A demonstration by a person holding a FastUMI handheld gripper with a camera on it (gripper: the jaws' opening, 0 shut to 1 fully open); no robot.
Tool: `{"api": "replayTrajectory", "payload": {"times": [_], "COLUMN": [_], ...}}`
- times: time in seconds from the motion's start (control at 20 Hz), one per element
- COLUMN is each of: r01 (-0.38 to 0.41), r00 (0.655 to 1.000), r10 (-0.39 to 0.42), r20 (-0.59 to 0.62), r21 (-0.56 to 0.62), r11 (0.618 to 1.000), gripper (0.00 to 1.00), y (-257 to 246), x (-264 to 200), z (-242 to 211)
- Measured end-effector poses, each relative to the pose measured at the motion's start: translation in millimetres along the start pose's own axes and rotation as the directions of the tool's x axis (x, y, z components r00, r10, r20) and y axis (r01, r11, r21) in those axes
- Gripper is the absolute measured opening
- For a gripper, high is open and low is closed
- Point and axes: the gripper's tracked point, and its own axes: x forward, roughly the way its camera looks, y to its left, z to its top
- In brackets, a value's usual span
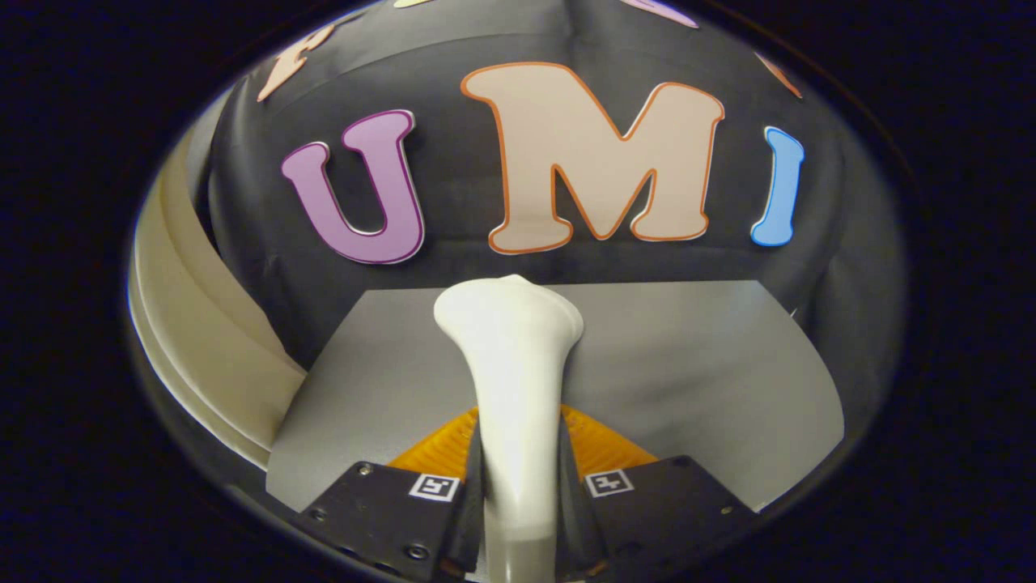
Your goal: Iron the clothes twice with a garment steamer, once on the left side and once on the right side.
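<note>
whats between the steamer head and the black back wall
In the claw view, held between both fingers, the white steamer points its head over a grey garment. Between head and black wall lies just a narrow strip of that grey fabric.

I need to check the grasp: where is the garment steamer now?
The white garment steamer sits clamped between the fingers of the tool, its head reaching ahead over the grey cloth.
</note>
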Motion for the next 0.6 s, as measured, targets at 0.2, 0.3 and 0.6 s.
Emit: {"api": "replayTrajectory", "payload": {"times": [0.2, 0.3, 0.6], "r01": [0.019, 0.011, -0.034], "r00": [0.997, 0.986, 0.928], "r10": [-0.019, -0.013, 0.029], "r20": [0.072, 0.166, 0.370], "r21": [0.005, 0.013, 0.007], "r11": [1.000, 1.000, 0.999], "gripper": [0.38, 0.37, 0.34], "y": [-1, -2, 7], "x": [-6, -24, -99], "z": [9, 23, 38]}}
